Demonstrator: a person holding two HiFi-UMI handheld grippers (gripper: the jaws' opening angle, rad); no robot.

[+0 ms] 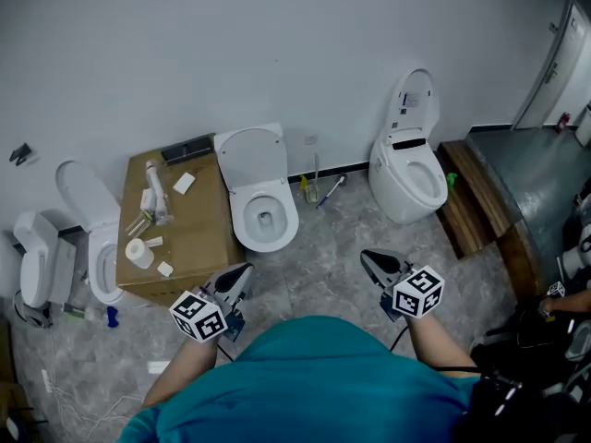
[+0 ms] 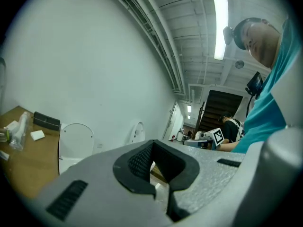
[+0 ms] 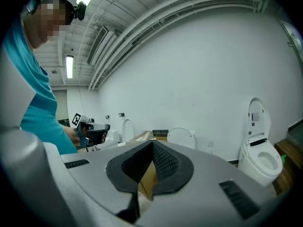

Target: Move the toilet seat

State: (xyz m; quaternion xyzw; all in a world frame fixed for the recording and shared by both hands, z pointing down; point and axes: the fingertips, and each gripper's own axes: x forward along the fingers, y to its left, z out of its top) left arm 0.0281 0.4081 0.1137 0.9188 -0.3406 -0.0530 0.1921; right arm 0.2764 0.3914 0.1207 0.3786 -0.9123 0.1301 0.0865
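Toilet seat (image 1: 251, 156): white, oval and smooth, tipped upright against the pale wall behind the open bowl (image 1: 265, 218) of the middle toilet. It stands just right of a cardboard box (image 1: 194, 238), with a second white toilet (image 1: 407, 175) farther right. The left gripper (image 1: 243, 272) and right gripper (image 1: 368, 257) hang over the grey floor, well apart from the seat. Each has its jaws pressed together with nothing between them.

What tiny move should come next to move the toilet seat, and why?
Probably reach the left hand-held gripper forward toward the white ceramic toilet straight ahead. Both it and the right hand-held gripper are shut, empty, and well short of its raised white lid.
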